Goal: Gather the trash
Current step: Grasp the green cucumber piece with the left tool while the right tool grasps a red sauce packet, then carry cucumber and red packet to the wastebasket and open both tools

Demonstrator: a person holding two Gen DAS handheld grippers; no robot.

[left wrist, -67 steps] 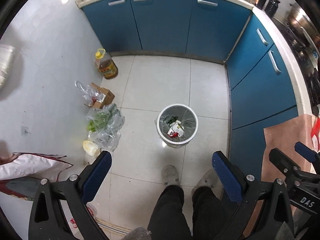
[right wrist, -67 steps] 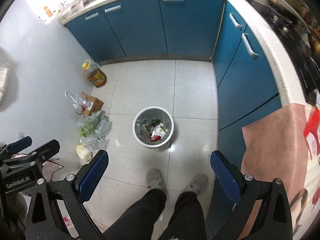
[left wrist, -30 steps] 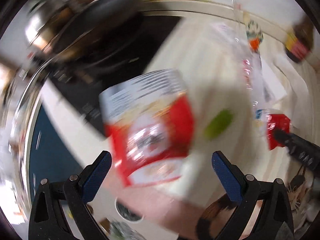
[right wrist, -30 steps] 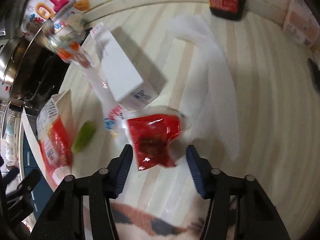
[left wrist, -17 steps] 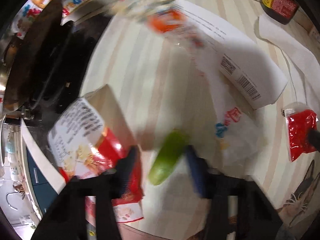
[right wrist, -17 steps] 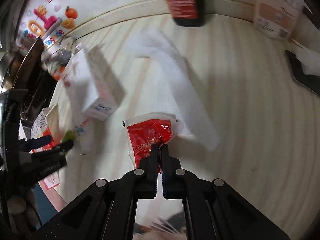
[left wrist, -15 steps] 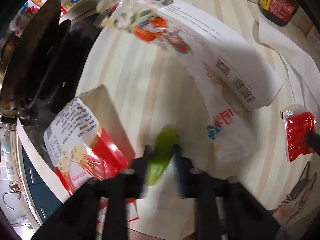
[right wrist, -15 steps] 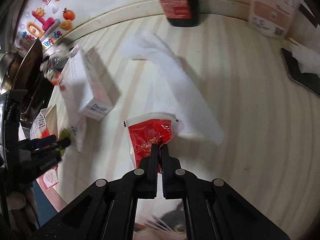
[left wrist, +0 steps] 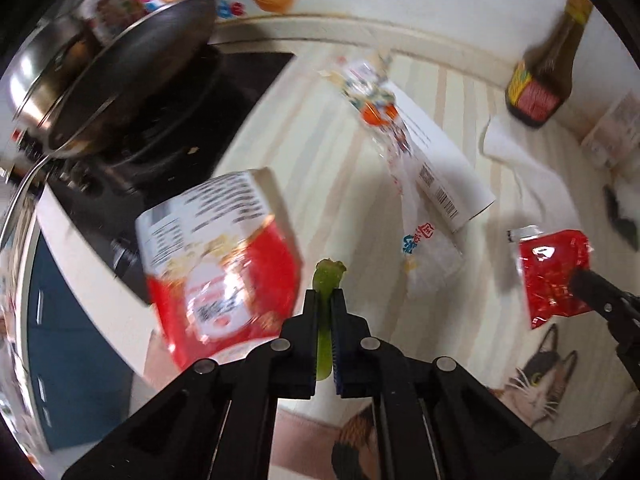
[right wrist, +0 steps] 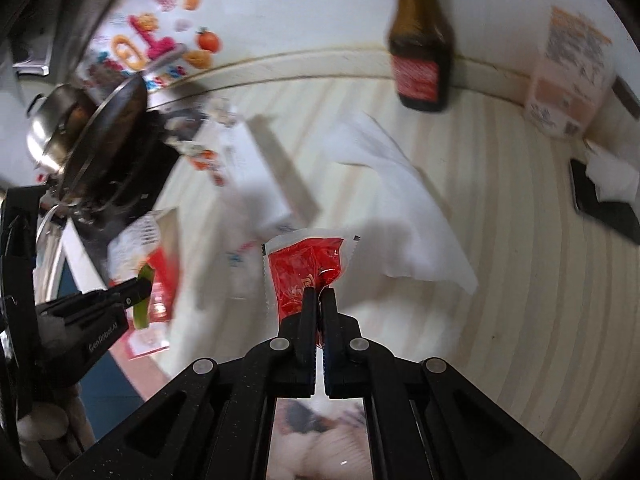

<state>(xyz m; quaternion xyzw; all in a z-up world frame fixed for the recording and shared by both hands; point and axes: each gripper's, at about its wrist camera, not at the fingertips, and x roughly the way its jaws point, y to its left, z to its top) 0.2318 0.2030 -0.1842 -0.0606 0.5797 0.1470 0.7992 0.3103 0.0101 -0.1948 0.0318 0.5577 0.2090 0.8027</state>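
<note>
Tongs, two pairs, are what we hold over the striped counter (left wrist: 472,92), each pinching one scrap. Our left gripper (left wrist: 325,300) has just been closing and now squeezes one green vegetable piece (left wrist: 329,276), lifted above the counter. Our right gripper (right wrist: 319,300) is pressed tight on one red sauce sachet (right wrist: 305,270), also raised. Below we count one red-and-white packet (left wrist: 224,268), one long white box (left wrist: 436,168) with one clear printed wrapper (left wrist: 404,184) draped beside it, one white paper towel (right wrist: 396,200), one dark sauce bottle (right wrist: 420,56), and one steel pan (left wrist: 132,68) on the stove.
</note>
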